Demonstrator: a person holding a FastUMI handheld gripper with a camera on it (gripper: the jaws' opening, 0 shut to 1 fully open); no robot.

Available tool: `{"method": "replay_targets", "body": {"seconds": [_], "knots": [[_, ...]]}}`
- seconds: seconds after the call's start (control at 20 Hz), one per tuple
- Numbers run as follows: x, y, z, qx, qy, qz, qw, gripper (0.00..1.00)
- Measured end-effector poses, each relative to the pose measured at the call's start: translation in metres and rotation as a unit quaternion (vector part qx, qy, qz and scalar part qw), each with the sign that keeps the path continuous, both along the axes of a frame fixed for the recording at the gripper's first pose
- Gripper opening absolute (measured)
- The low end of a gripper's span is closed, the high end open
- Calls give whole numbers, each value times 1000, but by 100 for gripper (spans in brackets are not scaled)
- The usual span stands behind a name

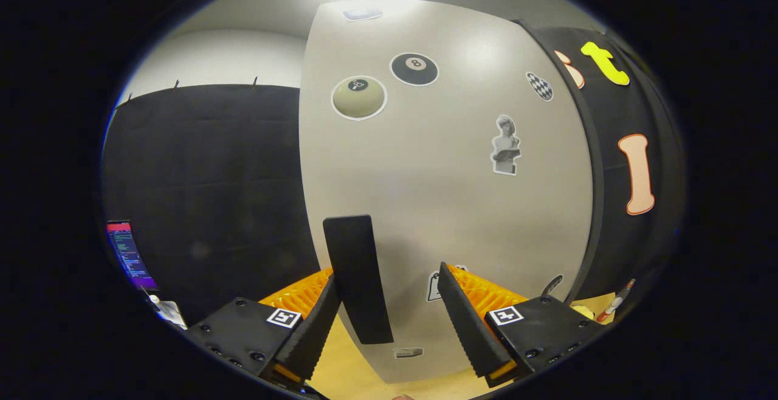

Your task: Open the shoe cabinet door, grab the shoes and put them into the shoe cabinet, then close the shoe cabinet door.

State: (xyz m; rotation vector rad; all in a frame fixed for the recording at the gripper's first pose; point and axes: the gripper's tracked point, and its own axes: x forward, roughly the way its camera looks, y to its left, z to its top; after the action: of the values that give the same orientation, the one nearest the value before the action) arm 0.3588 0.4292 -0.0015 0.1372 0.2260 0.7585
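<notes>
To the far left, a lit screen [129,254] stands against the black cloth wall, and a small white object [167,310] lies near it; what it is cannot be told.

The gripper [386,321] faces the pale grey, sticker-covered shoe cabinet door [450,193] at close range. Its fingers stand apart, spread to either side of the long black bar handle [357,278], which is mounted upright near the door's left edge. The left finger [316,327] lies close beside the handle's lower part; whether it touches cannot be told. The right finger [465,321] stands apart from the handle, so the fingers grip nothing.

Judgement: placing the handle between the spread fingers suits either closing on it to swing the door open, or letting go of it once the door is shut. The door's left edge shows against the cloth wall, but whether the door is fully shut or slightly ajar is not clear. This scene fits both the door-opening and the door-closing stage.

The cabinet rests on a light wooden table [346,363]. To the right, a red-tipped marker pen [615,309] lies on the table.
</notes>
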Motion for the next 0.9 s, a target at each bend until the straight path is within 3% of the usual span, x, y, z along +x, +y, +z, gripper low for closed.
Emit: {"method": "replay_targets", "body": {"seconds": [0.15, 0.5, 0.9], "knots": [[12, 17, 3, 5, 1, -18, 1000, 97], [-16, 3, 15, -1, -24, -47, 999, 97], [-48, -100, 41, -27, -73, -122, 989, 97]]}}
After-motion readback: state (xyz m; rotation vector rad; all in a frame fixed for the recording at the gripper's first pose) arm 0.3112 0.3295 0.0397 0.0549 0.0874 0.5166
